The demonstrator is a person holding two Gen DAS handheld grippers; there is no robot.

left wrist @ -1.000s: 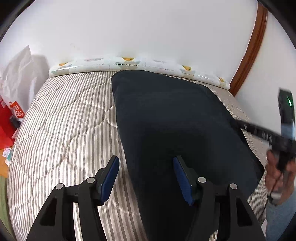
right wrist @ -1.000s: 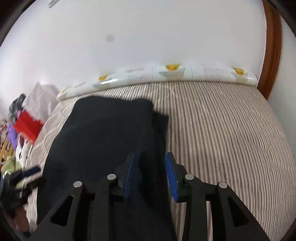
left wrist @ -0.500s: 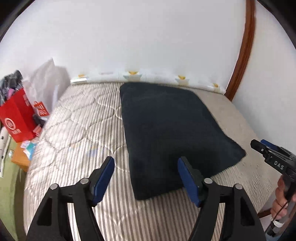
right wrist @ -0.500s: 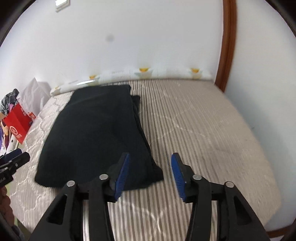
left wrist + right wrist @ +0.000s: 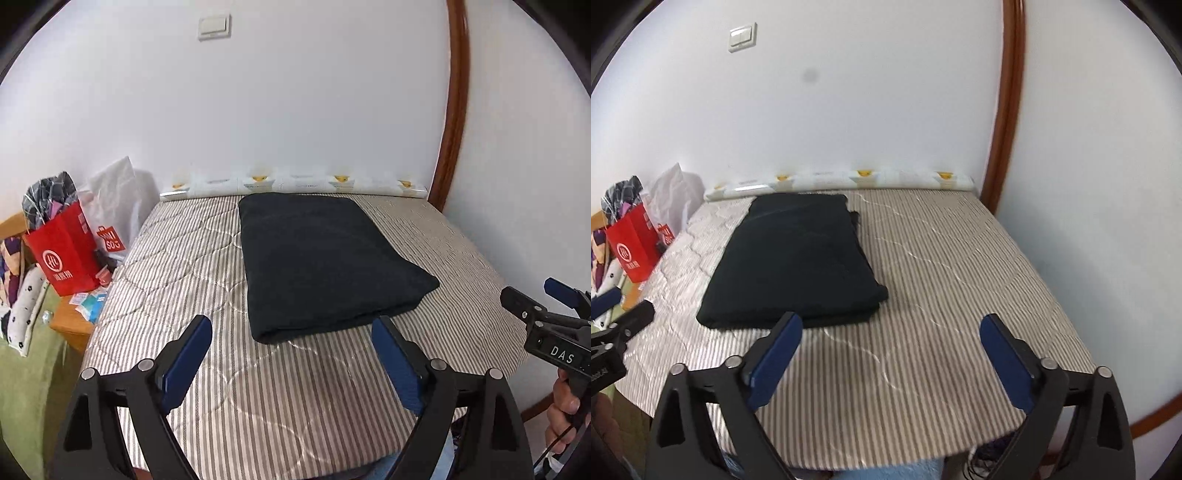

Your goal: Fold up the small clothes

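A black garment (image 5: 317,258) lies folded into a flat rectangle on the striped mattress (image 5: 184,280); it also shows in the right wrist view (image 5: 798,262). My left gripper (image 5: 291,354) is open and empty, held back above the mattress's near edge, short of the garment. My right gripper (image 5: 890,350) is open wide and empty, above the near edge and right of the garment. The right gripper also shows at the right edge of the left wrist view (image 5: 543,306).
A red paper bag (image 5: 62,254) and a white plastic bag (image 5: 114,210) stand left of the mattress beside a wooden stand (image 5: 70,325). A patterned bolster (image 5: 295,184) lies along the wall. A wooden door frame (image 5: 454,110) rises at the right.
Both grippers have pulled back and up from the garment, which now lies further off. The right gripper let go of the garment's edge and opened wide. The left stayed open.
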